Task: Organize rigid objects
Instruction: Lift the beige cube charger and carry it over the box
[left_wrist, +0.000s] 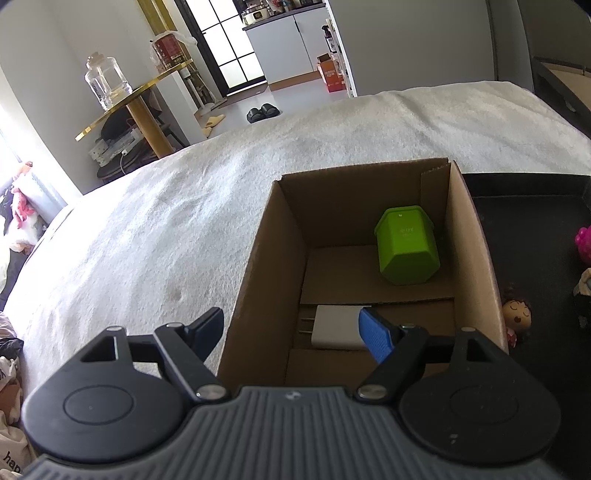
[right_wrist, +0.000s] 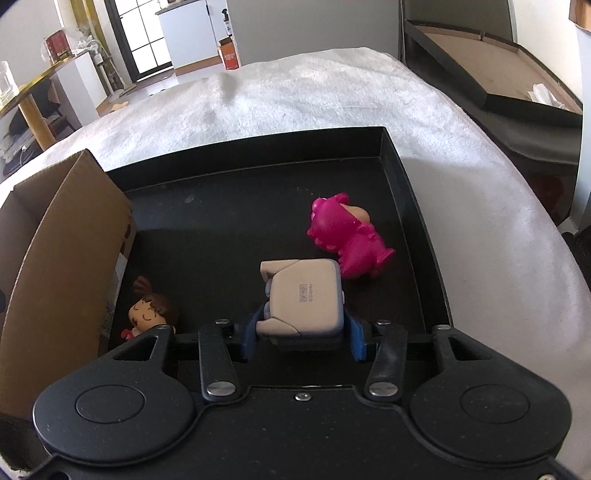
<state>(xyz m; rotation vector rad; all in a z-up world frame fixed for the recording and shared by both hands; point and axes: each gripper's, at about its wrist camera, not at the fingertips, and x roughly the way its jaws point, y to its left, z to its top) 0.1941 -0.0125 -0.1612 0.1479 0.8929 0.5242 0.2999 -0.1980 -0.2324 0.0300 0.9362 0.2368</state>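
The right gripper is squeezed onto a small beige toy. Its blue pads sit on both sides of the toy, low down near its bottom edge. The toy is in the black tray, and I cannot tell if it is off the tray floor yet. A pink toy lies just behind it, close enough that they may be touching. A little doll lies at the left of the tray, right next to the cardboard box.

The left gripper is wide open and holds nothing. It hangs over the near wall of the box, one finger outside and one inside. In the box there is a green pot on its side and a white plug near the front.

I think the toy needs to go into the box. A good way is to lift it straight up first, so it does not bump the pink toy. The grip is low on the toy, so it could tip; go slowly and keep squeezing. Carry it high over the box wall, then lower it into the bare spot in the middle, away from the pot and the plug. The left gripper should move back a bit to make room.
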